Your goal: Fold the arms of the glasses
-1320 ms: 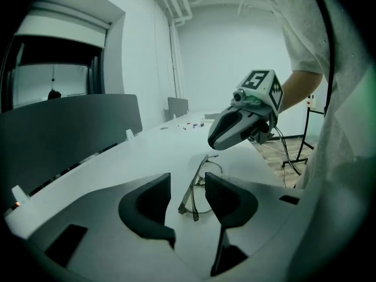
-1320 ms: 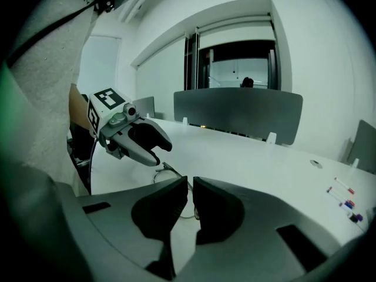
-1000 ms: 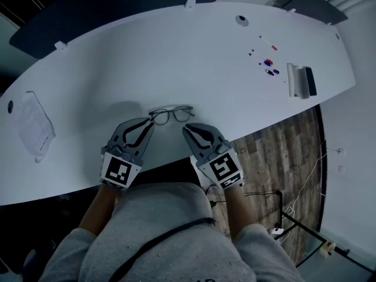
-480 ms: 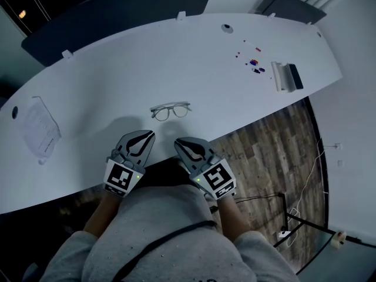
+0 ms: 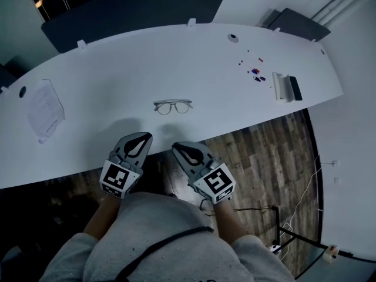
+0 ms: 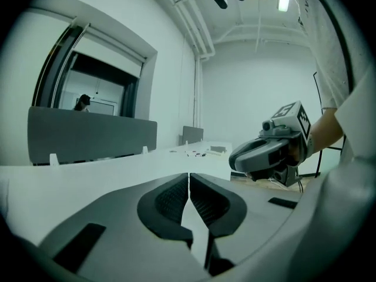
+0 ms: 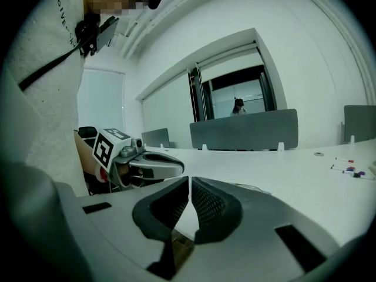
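The white desk (image 5: 235, 104) curves across in front of you, with a dark grey partition (image 5: 135, 10) standing along its far edge and wood-plank floor (image 5: 264, 157) showing past its near edge. A printed sheet of paper (image 5: 44, 109) lies far to your left on the desk.

You hold both tools close to your body at the desk's near edge, well apart from the glasses. Your left hand-held gripper (image 5: 143, 137) has its tip just over the desk. Its jaws are pressed together, ribbed pad against ribbed pad, with nothing between them. Your right hand-held gripper (image 5: 177, 147) sits beside it, mostly over the floor, and it too is closed and empty.

Towards the desk's right end, a white block (image 5: 282, 87) lies with a dark slab (image 5: 295, 88) just beside it.

The glasses (image 5: 173, 106) rest on the desk straight ahead of you, between the two tools' lines and further out. Their long axis runs left to right, roughly along the desk's near edge. The brow line is on the far side, and the lower rims of the lenses are towards you. They look compact, but they are too small to tell how the arms lie.

A few small coloured markers (image 5: 255, 72) are scattered left of the white block.
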Demonstrator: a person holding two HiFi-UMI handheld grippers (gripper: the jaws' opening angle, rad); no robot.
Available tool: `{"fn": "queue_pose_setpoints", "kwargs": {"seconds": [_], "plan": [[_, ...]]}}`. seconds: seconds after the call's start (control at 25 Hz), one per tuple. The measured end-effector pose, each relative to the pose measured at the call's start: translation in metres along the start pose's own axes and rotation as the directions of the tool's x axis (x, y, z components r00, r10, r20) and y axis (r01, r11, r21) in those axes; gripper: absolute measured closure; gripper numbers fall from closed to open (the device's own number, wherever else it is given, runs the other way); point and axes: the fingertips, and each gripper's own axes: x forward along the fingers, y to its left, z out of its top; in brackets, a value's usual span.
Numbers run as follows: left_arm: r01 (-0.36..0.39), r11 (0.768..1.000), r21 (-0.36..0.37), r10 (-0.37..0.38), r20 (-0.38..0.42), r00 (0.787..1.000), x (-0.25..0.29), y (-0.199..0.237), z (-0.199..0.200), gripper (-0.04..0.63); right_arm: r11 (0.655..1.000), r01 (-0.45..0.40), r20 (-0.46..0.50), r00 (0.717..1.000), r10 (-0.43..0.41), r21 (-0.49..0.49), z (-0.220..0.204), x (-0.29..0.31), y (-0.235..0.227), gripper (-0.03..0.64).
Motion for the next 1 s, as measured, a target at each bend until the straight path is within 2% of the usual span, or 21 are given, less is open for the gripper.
{"fn": "queue_pose_setpoints", "kwargs": {"seconds": [0.12, 0.52, 1.0], "plan": [[-0.030, 0.999, -0.013, 0.030, 0.001, 1.000, -0.015, -0.028, -0.002, 0.574, 1.000, 0.011, -0.003, 1.000, -0.011, 0.005, -0.009, -0.025, 0.015, 0.588], [-0.056, 0.998, -0.016, 0.056, 0.003, 0.998, -0.073, -0.128, -0.016, 0.575, 0.999, 0.019, 0.036, 0.999, -0.020, 0.033, -0.038, -0.108, 0.078, 0.588], [-0.069, 0.996, -0.051, 0.071, 0.037, 0.997, -0.128, -0.191, -0.011, 0.577, 0.999, 0.037, 0.098, 0.995, -0.037, 0.004, -0.039, -0.167, 0.142, 0.594]]}}
